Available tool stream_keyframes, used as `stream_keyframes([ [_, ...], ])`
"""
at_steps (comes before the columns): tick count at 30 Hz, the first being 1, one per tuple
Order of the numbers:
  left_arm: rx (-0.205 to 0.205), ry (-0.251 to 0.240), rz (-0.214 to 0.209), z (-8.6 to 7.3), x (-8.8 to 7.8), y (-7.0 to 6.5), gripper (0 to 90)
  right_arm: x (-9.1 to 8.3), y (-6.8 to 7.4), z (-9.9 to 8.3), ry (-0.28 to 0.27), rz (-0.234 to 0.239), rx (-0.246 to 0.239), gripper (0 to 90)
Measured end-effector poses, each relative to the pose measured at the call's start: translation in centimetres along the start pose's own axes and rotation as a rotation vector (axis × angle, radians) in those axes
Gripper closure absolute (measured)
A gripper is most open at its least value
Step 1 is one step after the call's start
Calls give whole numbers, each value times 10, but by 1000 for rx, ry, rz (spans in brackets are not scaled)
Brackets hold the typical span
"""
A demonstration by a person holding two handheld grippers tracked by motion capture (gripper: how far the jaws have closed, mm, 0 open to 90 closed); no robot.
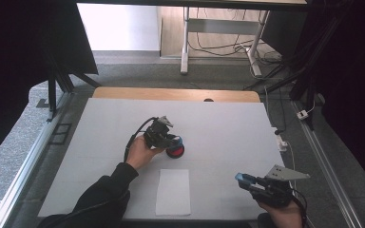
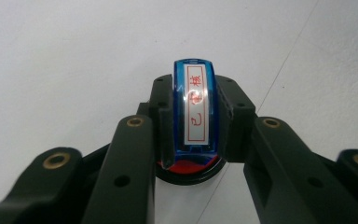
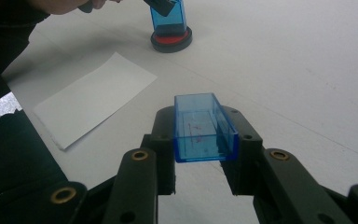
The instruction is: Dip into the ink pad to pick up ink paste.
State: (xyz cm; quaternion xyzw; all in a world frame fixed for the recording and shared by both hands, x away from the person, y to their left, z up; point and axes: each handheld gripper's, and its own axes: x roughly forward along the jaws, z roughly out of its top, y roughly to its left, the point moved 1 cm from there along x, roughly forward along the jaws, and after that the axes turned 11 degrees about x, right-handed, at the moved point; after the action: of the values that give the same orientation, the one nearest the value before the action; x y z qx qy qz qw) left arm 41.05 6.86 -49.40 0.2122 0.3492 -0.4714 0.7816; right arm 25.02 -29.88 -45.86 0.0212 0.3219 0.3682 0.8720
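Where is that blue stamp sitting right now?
In the high view the blue stamp is near the table's middle, held in the left gripper, pressed on the round red ink pad, just beyond the white paper slip.

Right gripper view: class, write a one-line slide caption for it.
Right gripper holds an empty blue stamp cap above the white table; beyond, paper slip and red ink pad.
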Motion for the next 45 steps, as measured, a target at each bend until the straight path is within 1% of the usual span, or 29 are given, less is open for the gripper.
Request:
stream_keyframes([
  [3, 23, 13, 20, 1, 0, -4, 709, 0, 0, 0, 1, 0, -1, 687],
  [10, 110, 53, 93, 5, 1, -17, 709, 0, 0, 0, 2, 0, -3, 687],
  [12, 125, 61, 107, 7, 2, -20, 710, 0, 0, 0, 3, -4, -5, 687],
  [14, 124, 63, 109, 7, 2, -20, 710, 0, 0, 0, 4, -4, -5, 687],
  [15, 112, 59, 104, 7, 2, -19, 710, 0, 0, 0, 4, -1, -4, 687],
  [17, 87, 49, 85, 5, 2, -16, 710, 0, 0, 0, 5, -1, -4, 687],
  [20, 35, 25, 49, 3, 1, -9, 710, 1, 0, 0, 5, 0, -3, 687],
  [24, -16, 5, 8, -1, 1, -1, 710, 1, 0, 0, 6, 0, -3, 687],
  [26, -35, -4, -7, -2, 0, 1, 710, 1, 0, 0, 5, 1, -3, 687],
  [28, -40, -8, -12, -3, 0, 2, 710, 1, 0, 0, 6, 1, -3, 687],
  [30, -33, -6, -8, -3, 0, 2, 710, 1, 0, 0, 7, 1, -3, 687],
  [32, -17, 1, 7, -1, 1, -1, 710, 1, 0, 0, 7, 1, -2, 687],
  [35, 15, 13, 42, 1, 1, -7, 709, 1, 0, 0, 7, 1, -3, 687],
  [38, 62, 33, 82, 3, 2, -15, 709, 1, 1, 0, 8, 1, -4, 687],
  [39, 72, 38, 93, 4, 2, -17, 709, 1, 1, 0, 8, 1, -4, 687],
  [41, 87, 50, 102, 4, 2, -18, 709, 1, 1, 0, 8, 2, -5, 687],
  [42, 81, 44, 101, 4, 2, -18, 709, 1, 1, 0, 8, 2, -5, 687],
  [45, 59, 28, 84, 2, 2, -15, 709, 1, 1, 0, 7, 3, -5, 687],
])
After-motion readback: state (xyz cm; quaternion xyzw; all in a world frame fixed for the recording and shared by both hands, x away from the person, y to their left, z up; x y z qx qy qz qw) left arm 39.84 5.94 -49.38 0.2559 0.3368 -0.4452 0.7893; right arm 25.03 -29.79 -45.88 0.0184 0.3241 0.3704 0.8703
